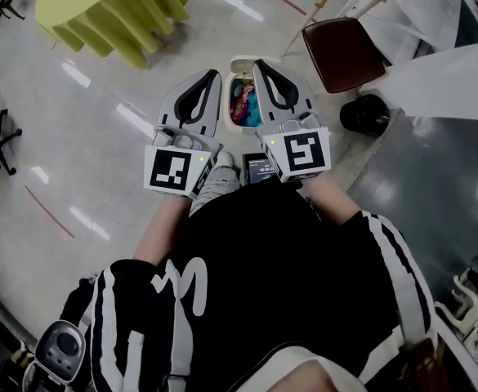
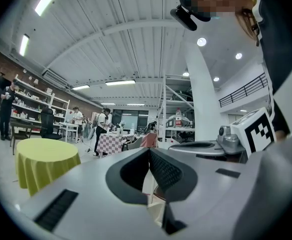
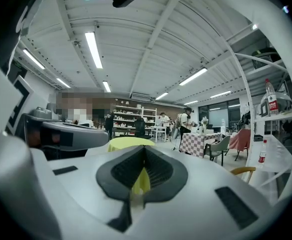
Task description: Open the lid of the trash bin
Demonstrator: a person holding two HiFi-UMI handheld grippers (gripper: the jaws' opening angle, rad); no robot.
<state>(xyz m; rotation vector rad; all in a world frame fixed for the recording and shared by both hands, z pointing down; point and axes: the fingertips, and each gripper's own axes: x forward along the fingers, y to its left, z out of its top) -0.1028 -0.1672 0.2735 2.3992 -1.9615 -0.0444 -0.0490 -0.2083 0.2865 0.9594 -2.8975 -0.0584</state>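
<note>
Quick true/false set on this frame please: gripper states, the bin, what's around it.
1. The left gripper and the right gripper both have their jaws together with nothing between them. True.
2. A shut lid hides the inside of the trash bin. False: in the head view its colourful contents show from above, between the two grippers.
3. The round table wears a red cloth. False: the cloth is yellow-green.
4. A chair with a dark brown seat stands on the floor off to the right of the bin. True.
</note>
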